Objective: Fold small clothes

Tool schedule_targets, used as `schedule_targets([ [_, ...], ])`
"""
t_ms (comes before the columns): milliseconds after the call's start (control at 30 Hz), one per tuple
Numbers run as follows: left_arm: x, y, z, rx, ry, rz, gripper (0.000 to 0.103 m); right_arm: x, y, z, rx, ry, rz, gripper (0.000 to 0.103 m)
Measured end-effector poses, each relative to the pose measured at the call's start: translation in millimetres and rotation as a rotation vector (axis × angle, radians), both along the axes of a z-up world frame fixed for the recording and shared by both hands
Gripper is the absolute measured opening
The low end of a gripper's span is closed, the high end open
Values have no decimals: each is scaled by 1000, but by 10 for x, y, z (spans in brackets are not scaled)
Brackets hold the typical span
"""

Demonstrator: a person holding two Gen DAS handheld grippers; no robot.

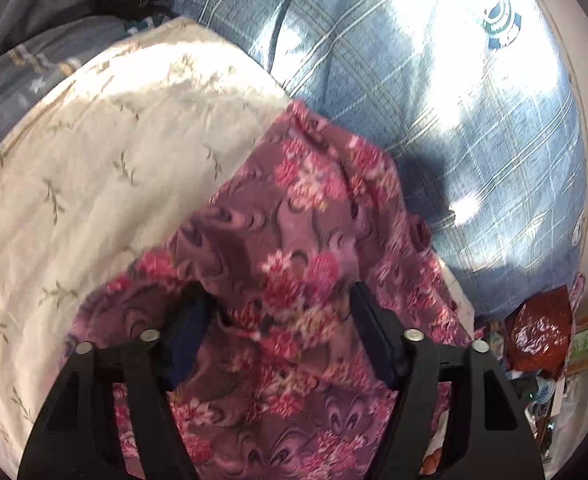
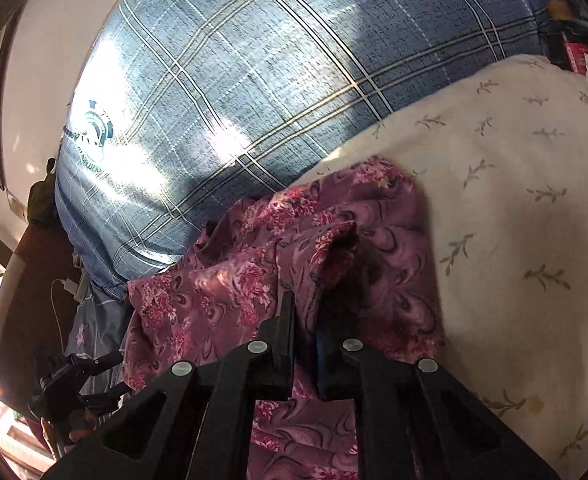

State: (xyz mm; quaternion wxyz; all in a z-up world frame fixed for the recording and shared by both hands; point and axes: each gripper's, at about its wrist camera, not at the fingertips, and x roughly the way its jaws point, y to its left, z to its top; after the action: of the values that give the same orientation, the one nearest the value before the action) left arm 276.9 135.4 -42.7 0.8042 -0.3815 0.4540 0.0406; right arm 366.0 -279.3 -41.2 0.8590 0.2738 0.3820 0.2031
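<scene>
A maroon cloth with pink flowers point(image 1: 294, 220) lies crumpled on a cream sheet printed with leaf sprigs point(image 1: 94, 160). My left gripper point(image 1: 280, 304) stands over its near part, jaws well apart, with a raised fold of the cloth between them; the pads do not visibly press it. In the right wrist view the same cloth point(image 2: 234, 280) is bunched, and my right gripper point(image 2: 306, 304) is shut on a lifted ridge of it. The left gripper point(image 2: 120, 374), held by a hand, shows at the lower left at the cloth's edge.
A blue plaid quilt point(image 1: 414, 80) bulges behind the cloth, sunlit in patches point(image 2: 254, 80). Grey-blue bedding point(image 1: 34, 40) lies at the far left. A shiny red bag point(image 1: 542, 328) and clutter sit off the bed's edge; a white charger and cable point(image 2: 68, 284) lie there too.
</scene>
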Motion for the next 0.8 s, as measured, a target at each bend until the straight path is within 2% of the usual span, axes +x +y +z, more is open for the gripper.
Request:
schedule_targets([
  [67,7,40,64,31,-26,19,52,-63,-105,237,33,-74,-26,7],
  [133,25,63,40,58,-22,36,39,-31,-166,284,19,-76,-49,7],
  [167,46,67,-23,67,1,36,34,9,-181,230,1,-50,-51,7],
  [233,81,71,-167,83,64,41,32,105,-140,-14,-76,61,-40,7],
  [267,72,77,-226,86,75,37,28,133,-114,-171,-108,130,-22,8],
  [300,51,91,-229,87,64,34,27,95,-111,-242,-98,136,-30,7],
  [367,-9,136,-176,74,47,33,26,4,-177,-184,-55,128,-69,16],
  [433,-71,177,-109,47,31,21,27,-84,-229,-45,-86,117,-132,16],
  [467,-92,181,-86,43,23,16,28,-153,-236,96,-119,71,-173,16],
  [533,-114,167,-53,31,3,10,38,-196,-193,340,-133,-23,-188,16],
  [567,-103,147,-58,25,-2,15,45,-166,-64,450,-139,-59,-159,18],
  [600,-86,119,-65,13,-6,12,47,-88,153,539,-151,-63,-78,26],
  [667,-39,52,-85,-8,-9,-7,47,134,661,624,-176,-47,94,37],
  [733,-15,-1,-105,-1,-8,-19,47,348,1259,702,-213,-56,246,38],
  [800,-13,-5,-112,18,-16,-32,47,458,1689,708,-223,-56,357,48],
])
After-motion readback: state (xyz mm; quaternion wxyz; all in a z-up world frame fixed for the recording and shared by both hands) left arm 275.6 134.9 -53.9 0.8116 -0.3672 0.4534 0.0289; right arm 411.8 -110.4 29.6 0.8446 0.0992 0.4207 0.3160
